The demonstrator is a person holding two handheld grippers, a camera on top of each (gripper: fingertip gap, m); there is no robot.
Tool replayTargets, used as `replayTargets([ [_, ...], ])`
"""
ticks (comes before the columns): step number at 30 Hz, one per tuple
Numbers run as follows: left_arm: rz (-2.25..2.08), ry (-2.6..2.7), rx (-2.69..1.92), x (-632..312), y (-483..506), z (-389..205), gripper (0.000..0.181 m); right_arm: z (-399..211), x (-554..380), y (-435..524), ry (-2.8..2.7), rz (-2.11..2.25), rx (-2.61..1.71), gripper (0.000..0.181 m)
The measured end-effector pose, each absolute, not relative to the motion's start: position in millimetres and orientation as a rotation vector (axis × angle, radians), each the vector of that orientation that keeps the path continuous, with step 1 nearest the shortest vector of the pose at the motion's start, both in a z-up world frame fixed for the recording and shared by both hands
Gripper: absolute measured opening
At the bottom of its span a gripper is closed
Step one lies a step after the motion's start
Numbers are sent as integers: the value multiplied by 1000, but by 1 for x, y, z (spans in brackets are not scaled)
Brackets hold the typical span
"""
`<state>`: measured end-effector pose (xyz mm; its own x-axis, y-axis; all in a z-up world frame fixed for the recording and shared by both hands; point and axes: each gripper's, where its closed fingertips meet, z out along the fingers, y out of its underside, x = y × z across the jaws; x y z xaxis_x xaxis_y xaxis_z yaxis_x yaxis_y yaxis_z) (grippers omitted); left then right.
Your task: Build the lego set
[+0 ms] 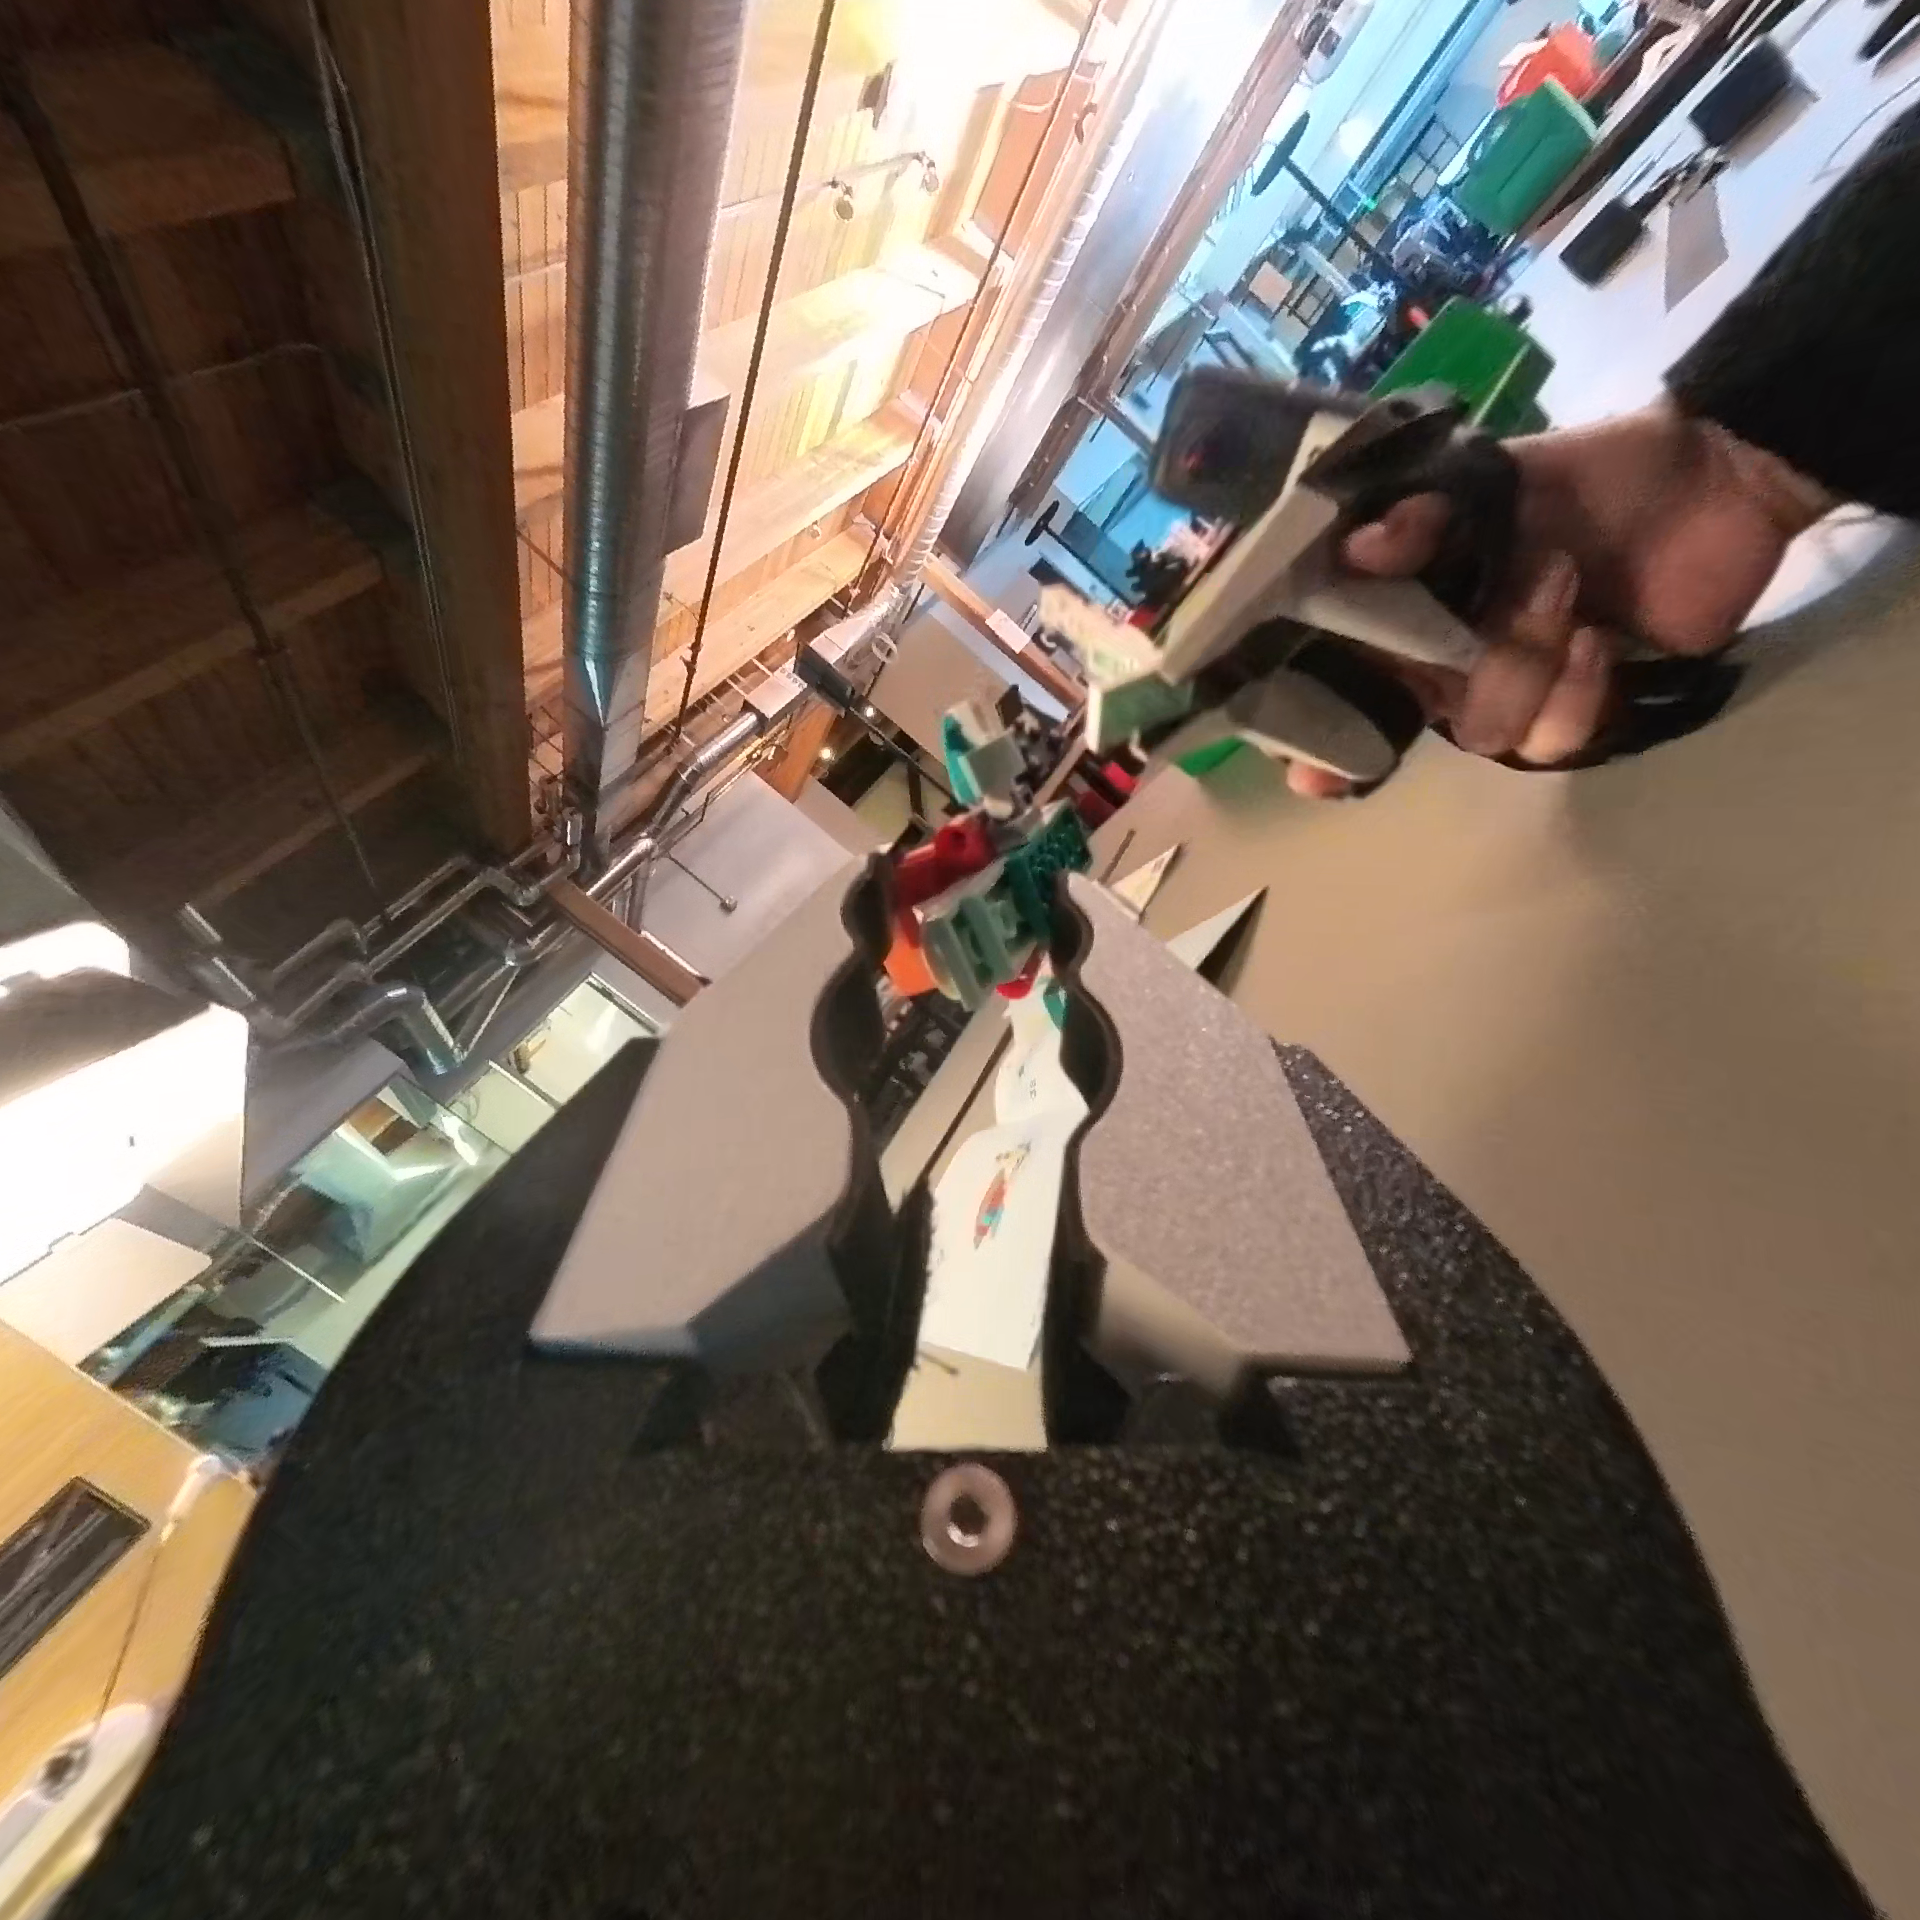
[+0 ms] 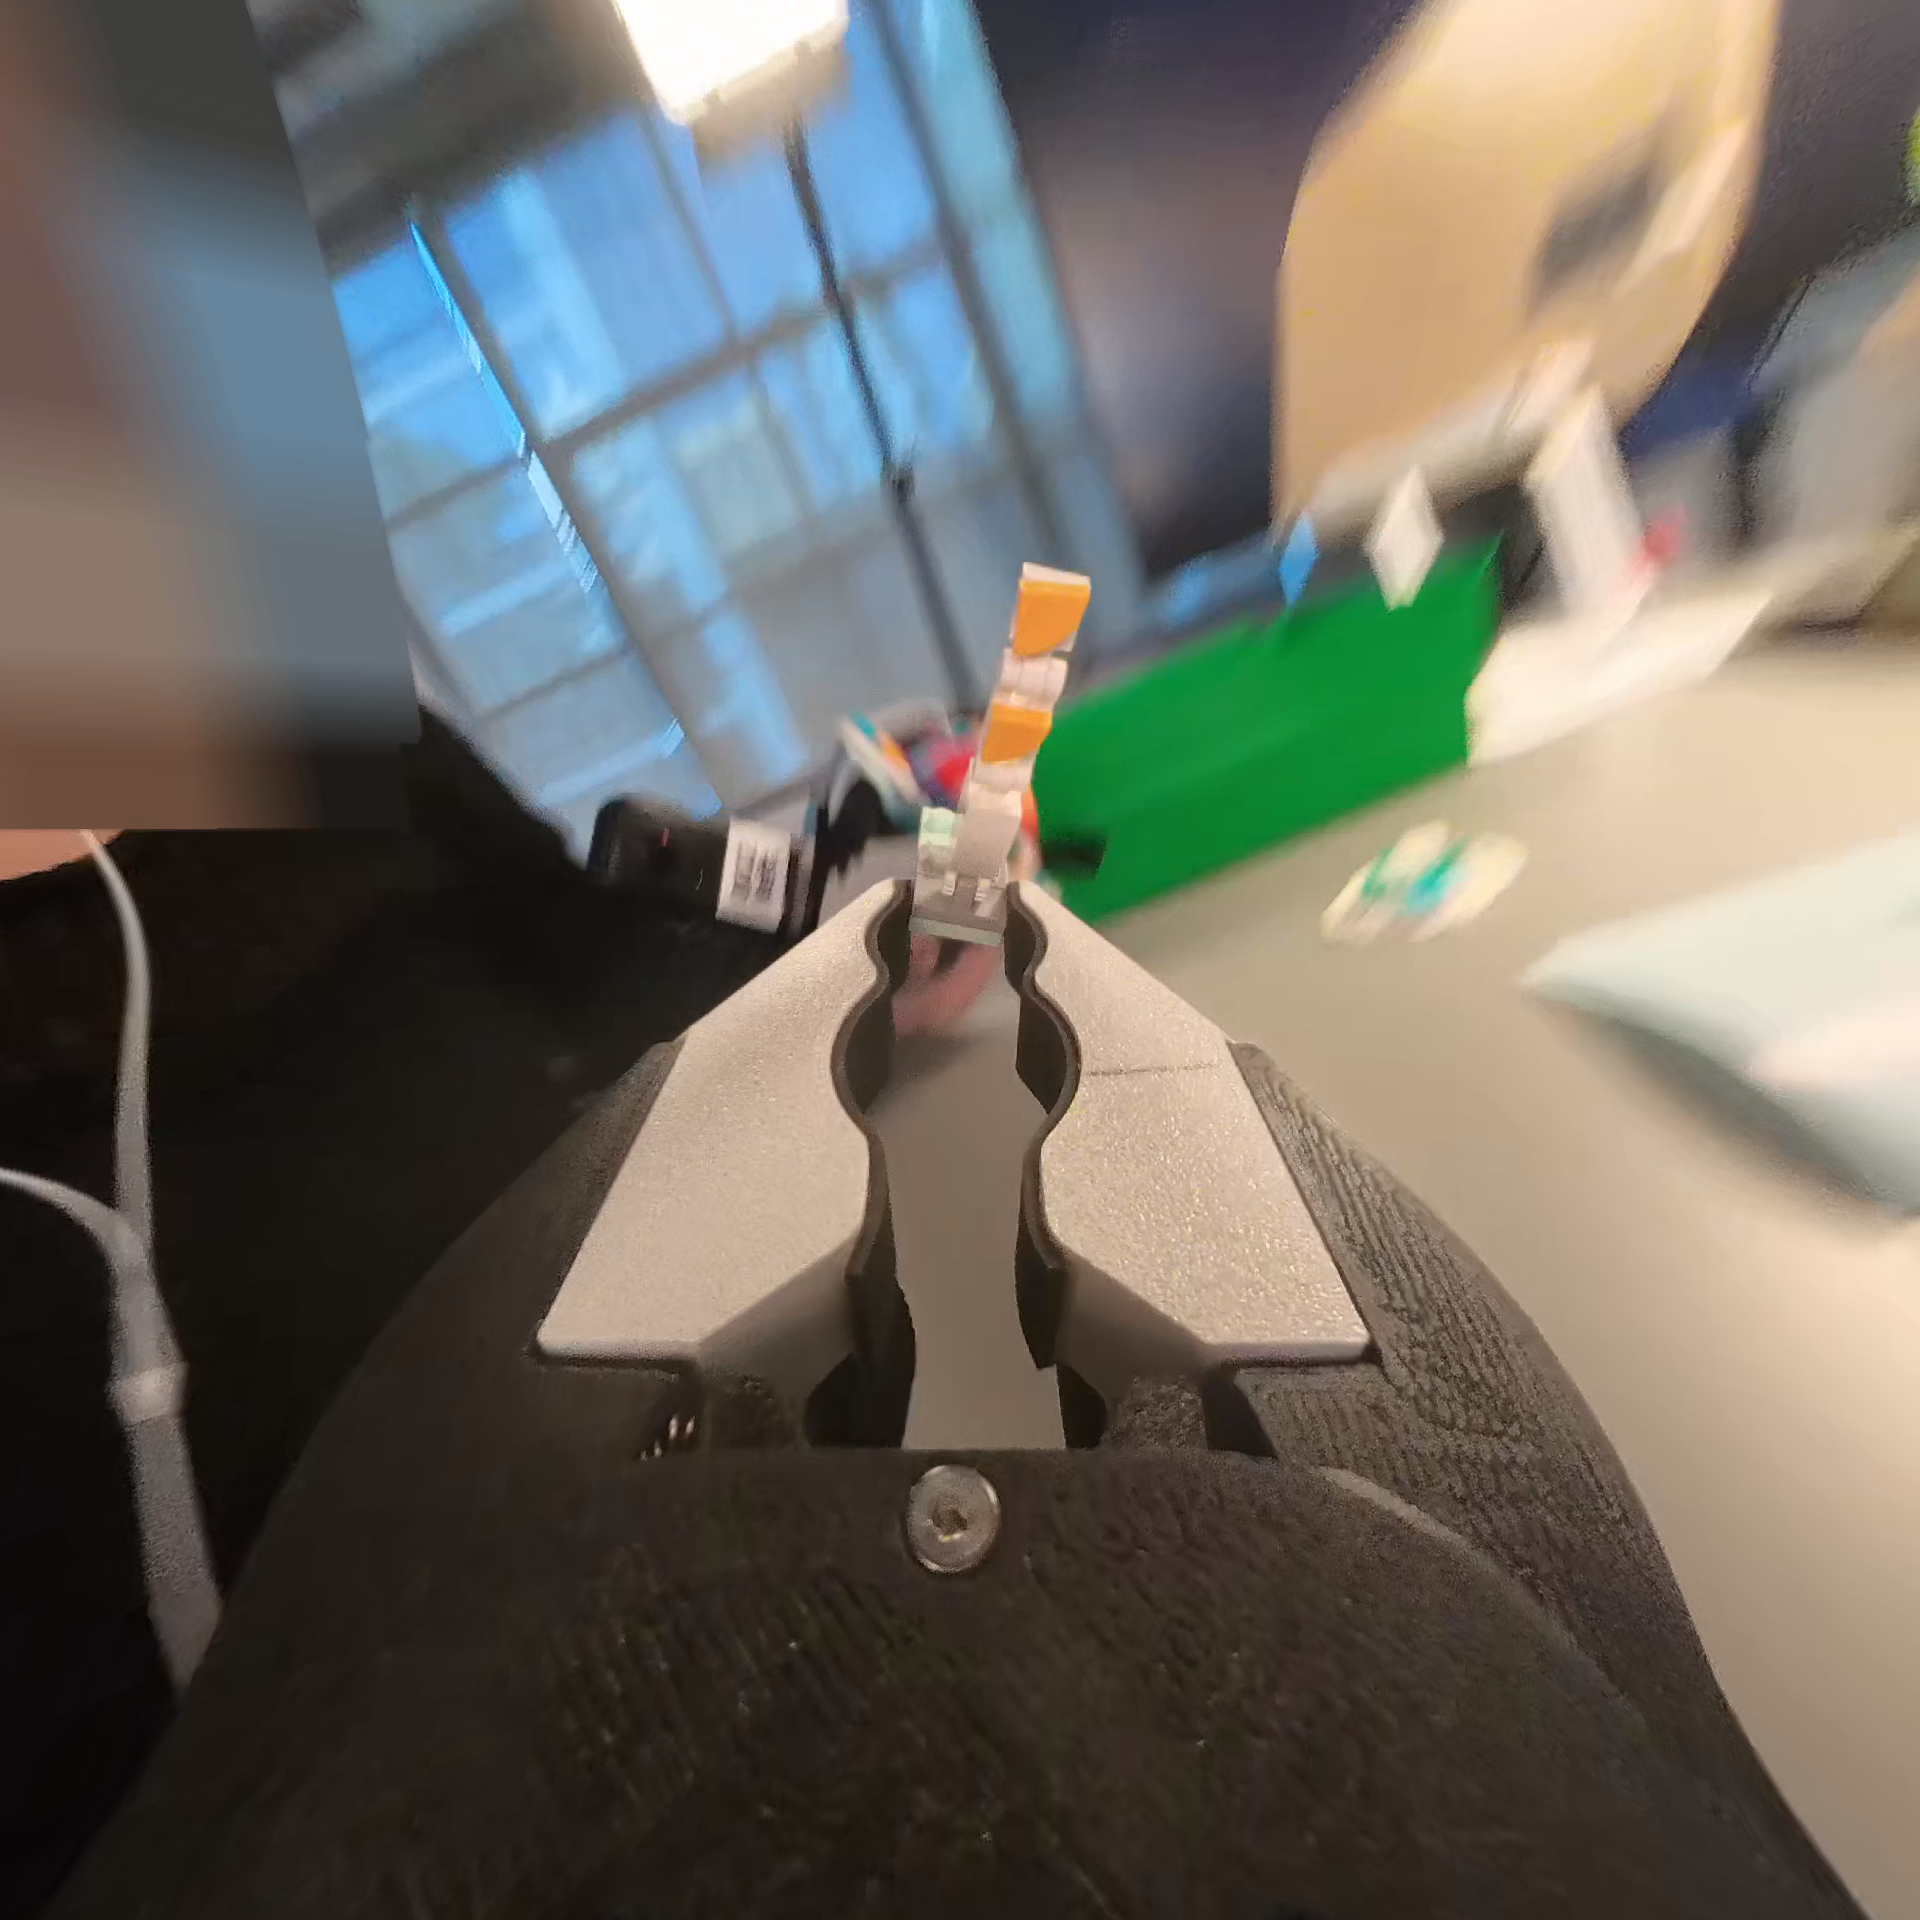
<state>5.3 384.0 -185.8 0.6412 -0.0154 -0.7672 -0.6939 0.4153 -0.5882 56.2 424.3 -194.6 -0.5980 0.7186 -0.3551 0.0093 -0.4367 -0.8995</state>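
A: What is hard to make out?

B: Much of the right wrist view is smeared. Beyond the right claw (image 2: 956, 914) the green box (image 2: 1247, 727) and the loose pieces on the grey table (image 2: 1455, 1195) are only colour patches, and the upper left corner is blurred over. In the left wrist view the right claw (image 1: 1117, 665) shows farther off, itself blurred, gripped by a hand (image 1: 1590, 603); what it carries there is an unclear pale shape.

A: And the claws?

B: The left claw (image 1: 971, 925) is clamped on the lego model (image 1: 966, 914), its tips pressed against both sides, held up off the table. The right claw is closed on the grey base of a small lego strip (image 2: 1013, 769), which stands up past the tips.

A: How do the pieces look?

B: The model is a cluster of teal, red, orange and grey bricks, with a teal and white part sticking out above. The strip is pale grey with two orange tiles, one above the other
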Motion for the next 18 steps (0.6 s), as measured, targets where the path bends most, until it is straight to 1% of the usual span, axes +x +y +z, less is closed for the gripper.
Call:
replayTargets([
  [2, 474, 760, -1085, -4, 398, -187, 27, -182, 55, 442, -1201, 1967, -928, 16],
  [4, 488, 723, -1111, -13, 423, -189, 27, -183, 45, 460, -1145, 1825, -915, 16],
  [7, 471, 689, -1117, -16, 458, -187, 27, -181, 31, 478, -1120, 1793, -914, 16],
  [10, 426, 706, -1096, -5, 472, -186, 27, -179, 23, 495, -1069, 1798, -921, 16],
  [14, 365, 755, -1069, 6, 461, -188, 27, -175, 27, 515, -1006, 1869, -964, 16],
  [18, 202, 723, -1154, 4, 463, -195, 27, -187, 27, 519, -1071, 1981, -1110, 16],
])
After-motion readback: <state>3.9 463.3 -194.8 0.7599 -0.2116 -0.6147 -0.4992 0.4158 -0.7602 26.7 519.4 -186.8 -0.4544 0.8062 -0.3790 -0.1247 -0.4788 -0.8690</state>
